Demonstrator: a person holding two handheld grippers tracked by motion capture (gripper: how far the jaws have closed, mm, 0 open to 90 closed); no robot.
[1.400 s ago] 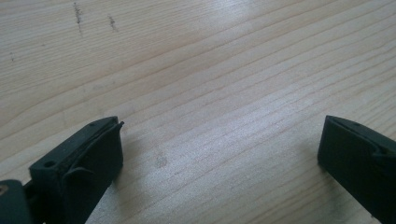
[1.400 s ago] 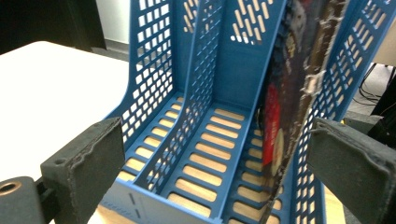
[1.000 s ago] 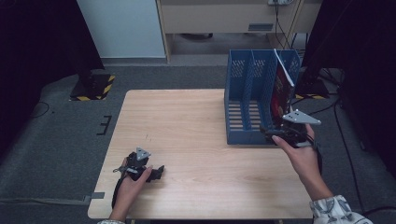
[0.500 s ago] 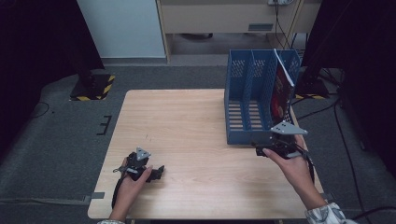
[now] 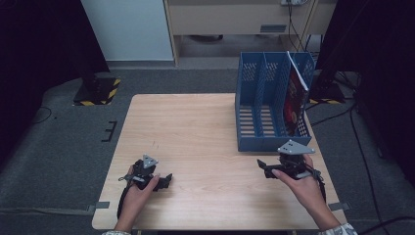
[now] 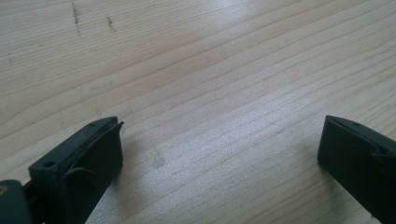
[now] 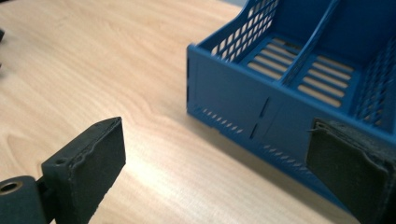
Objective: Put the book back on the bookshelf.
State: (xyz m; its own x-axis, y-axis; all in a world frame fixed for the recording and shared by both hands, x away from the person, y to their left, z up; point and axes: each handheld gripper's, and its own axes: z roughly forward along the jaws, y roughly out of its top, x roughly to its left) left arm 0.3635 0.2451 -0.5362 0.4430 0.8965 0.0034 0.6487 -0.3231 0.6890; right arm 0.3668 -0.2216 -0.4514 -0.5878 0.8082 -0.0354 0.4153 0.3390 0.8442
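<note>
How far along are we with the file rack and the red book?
Done, by the look of it: the red book stands in the rightmost slot of the blue file rack. In hand: nothing. The right gripper has its jaws wide apart in front of the rack, and the left gripper is open over bare table. Left: nothing loose remains on the table; the other two slots look empty.

Left tool (image 5: 164, 181) and right tool (image 5: 263, 167) low, jaws wide apart.
</note>
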